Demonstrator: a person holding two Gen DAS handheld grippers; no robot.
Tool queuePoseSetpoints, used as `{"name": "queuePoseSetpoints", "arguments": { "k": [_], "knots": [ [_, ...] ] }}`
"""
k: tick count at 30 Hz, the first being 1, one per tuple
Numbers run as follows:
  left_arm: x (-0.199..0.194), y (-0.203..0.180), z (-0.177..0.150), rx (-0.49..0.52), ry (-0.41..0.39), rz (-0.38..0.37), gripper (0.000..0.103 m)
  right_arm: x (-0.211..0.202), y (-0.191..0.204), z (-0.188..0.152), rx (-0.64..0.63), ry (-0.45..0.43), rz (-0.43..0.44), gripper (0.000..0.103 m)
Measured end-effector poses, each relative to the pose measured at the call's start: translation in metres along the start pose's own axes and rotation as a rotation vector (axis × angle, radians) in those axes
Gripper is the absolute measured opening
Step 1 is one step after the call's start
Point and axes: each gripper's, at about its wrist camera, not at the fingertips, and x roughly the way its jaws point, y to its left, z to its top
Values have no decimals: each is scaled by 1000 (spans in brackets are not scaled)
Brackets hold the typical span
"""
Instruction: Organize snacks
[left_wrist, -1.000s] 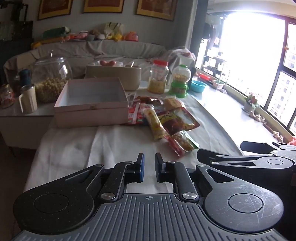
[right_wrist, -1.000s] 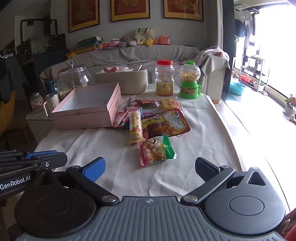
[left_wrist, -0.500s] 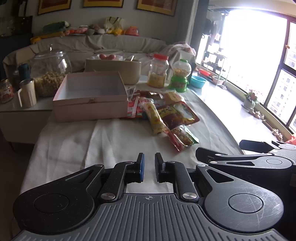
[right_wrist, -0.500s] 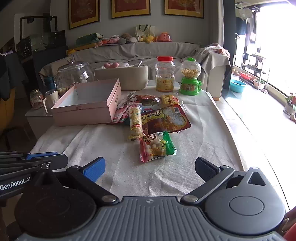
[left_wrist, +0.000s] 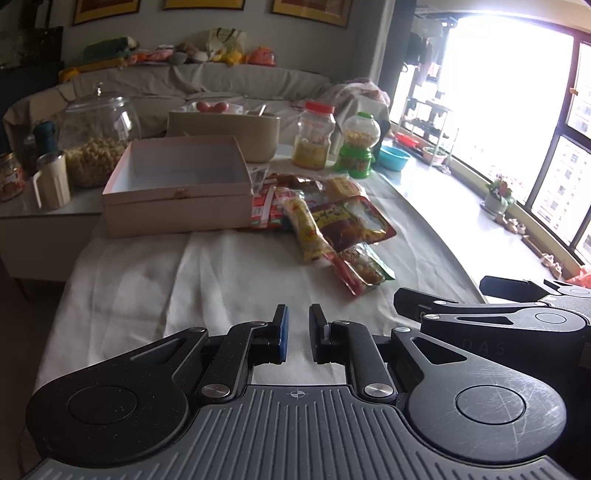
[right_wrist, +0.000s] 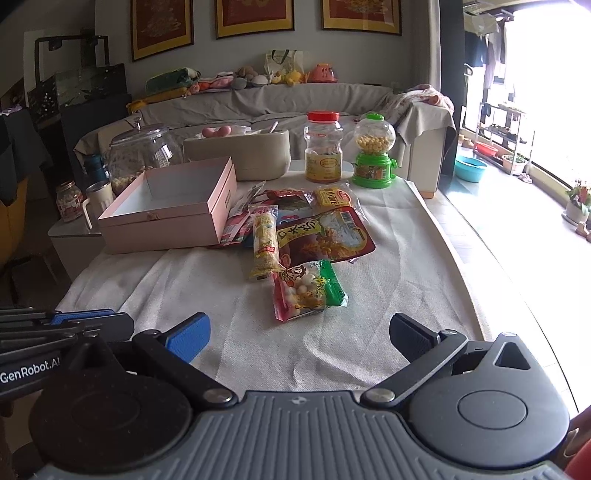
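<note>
Several snack packets lie in a pile on the white tablecloth: a green-and-red candy bag (right_wrist: 308, 290) nearest, a long yellow packet (right_wrist: 264, 242), a dark red pouch (right_wrist: 325, 236) and more behind. An open, empty pink box (right_wrist: 173, 206) stands left of the pile; it also shows in the left wrist view (left_wrist: 177, 184). My right gripper (right_wrist: 299, 338) is open and empty, just short of the candy bag. My left gripper (left_wrist: 296, 330) is empty, its jaws nearly closed with a small gap, over bare cloth near the table's front edge.
Behind the pile stand a beige container (right_wrist: 240, 151), a red-capped jar (right_wrist: 323, 147) and a green candy dispenser (right_wrist: 373, 155). A big glass jar (right_wrist: 140, 155) and a mug (left_wrist: 51, 181) sit on a side table to the left. The table's edge curves away on the right.
Both grippers have moved a little forward and higher over the table toward the snacks. The jaws of both keep the same opening. Nothing on the table has moved.
</note>
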Motion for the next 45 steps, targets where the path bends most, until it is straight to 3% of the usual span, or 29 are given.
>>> {"name": "queuePoseSetpoints", "arguments": {
  "k": [45],
  "knots": [
    [2, 3, -1, -26, 29, -10, 15, 1, 2, -2, -5, 15, 15, 103]
  ]
}}
